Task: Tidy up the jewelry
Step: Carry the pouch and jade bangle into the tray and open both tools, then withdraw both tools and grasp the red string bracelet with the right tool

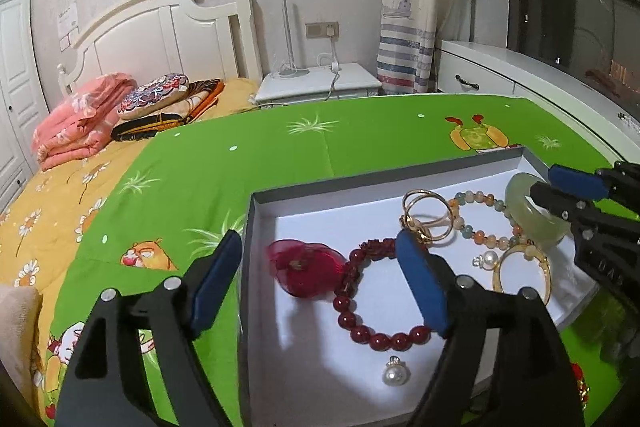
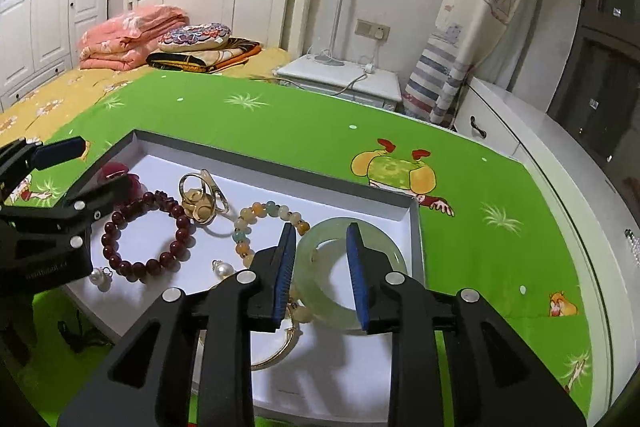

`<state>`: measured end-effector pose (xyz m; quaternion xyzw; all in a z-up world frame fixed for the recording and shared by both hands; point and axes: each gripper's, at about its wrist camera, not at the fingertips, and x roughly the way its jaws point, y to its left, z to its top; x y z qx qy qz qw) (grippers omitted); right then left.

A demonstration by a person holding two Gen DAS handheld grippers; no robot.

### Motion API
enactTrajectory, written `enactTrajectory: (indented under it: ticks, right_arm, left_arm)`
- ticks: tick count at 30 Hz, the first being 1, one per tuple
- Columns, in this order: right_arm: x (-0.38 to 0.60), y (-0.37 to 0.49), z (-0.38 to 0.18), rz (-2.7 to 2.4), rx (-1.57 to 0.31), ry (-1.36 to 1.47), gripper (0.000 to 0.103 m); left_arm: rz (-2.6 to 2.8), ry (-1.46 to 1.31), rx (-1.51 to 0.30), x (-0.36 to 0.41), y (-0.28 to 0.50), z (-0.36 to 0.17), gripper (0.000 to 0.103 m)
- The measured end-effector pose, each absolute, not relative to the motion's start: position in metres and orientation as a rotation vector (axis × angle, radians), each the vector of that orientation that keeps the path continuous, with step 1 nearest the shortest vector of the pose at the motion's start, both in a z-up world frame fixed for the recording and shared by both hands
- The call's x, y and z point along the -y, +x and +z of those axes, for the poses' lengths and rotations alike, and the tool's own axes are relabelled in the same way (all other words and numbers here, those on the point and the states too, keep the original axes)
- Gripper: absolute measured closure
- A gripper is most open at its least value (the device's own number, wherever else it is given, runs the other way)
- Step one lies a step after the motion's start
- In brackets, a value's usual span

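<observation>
1. Most of the jewelry already lies in the shallow white-lined box (image 2: 412,223) on the green-covered surface (image 2: 460,131): a dark red bead bracelet (image 2: 144,233), a gold ring piece (image 2: 200,203), a pastel bead bracelet (image 2: 256,227), two loose pearl drops (image 1: 396,373), and a thin gold bangle (image 1: 524,267) low in the frame.
2. The right hand-held gripper (image 2: 322,275) straddles the pale green jade bangle (image 2: 352,263) at the box's right end, one finger outside the ring, one through its hole. Its jaws stand partly apart, and a firm grip on the bangle cannot be confirmed.
3. The left hand-held gripper (image 1: 316,279) hangs wide open and empty over the box's left wall, near a red fabric flower (image 1: 304,263).
4. What's left, by the look of it: setting the bangle down and tidying the pieces.
5. The pieces crowd and overlap, so snagging neighbours is a risk.
</observation>
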<state>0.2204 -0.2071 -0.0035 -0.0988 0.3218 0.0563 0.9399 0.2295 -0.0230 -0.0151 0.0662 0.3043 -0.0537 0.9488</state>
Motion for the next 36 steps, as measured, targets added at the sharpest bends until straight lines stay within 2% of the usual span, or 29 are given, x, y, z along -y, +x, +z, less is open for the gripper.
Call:
enactTrajectory:
  ticks: [4, 8, 11, 14, 32, 36]
  right_arm:
    - [0.207, 0.212, 0.000, 0.138, -0.648, -0.176, 0.078]
    - [0.210, 0.189, 0.004, 0.181, -0.622, -0.142, 0.078]
    - [0.220, 0.165, 0.004, 0.203, -0.611, -0.095, 0.074]
    - [0.227, 0.142, 0.002, 0.208, -0.599, -0.076, 0.069]
    - [0.216, 0.062, -0.038, 0.263, -0.645, -0.057, 0.068]
    - [0.210, 0.057, -0.047, 0.278, -0.669, -0.069, 0.062]
  left_arm:
    - [-0.109, 0.136, -0.610, 0.024, 0.223, -0.014, 0.018]
    - [-0.110, 0.116, -0.595, 0.022, 0.208, -0.007, 0.016]
    - [-0.111, 0.076, -0.574, 0.016, 0.188, -0.001, 0.010]
    - [-0.124, 0.064, -0.565, 0.012, 0.169, 0.001, 0.009]
    - [-0.165, 0.143, -0.519, 0.011, 0.079, -0.022, 0.005]
    - [-0.159, 0.119, -0.511, 0.002, 0.073, -0.030, 0.005]
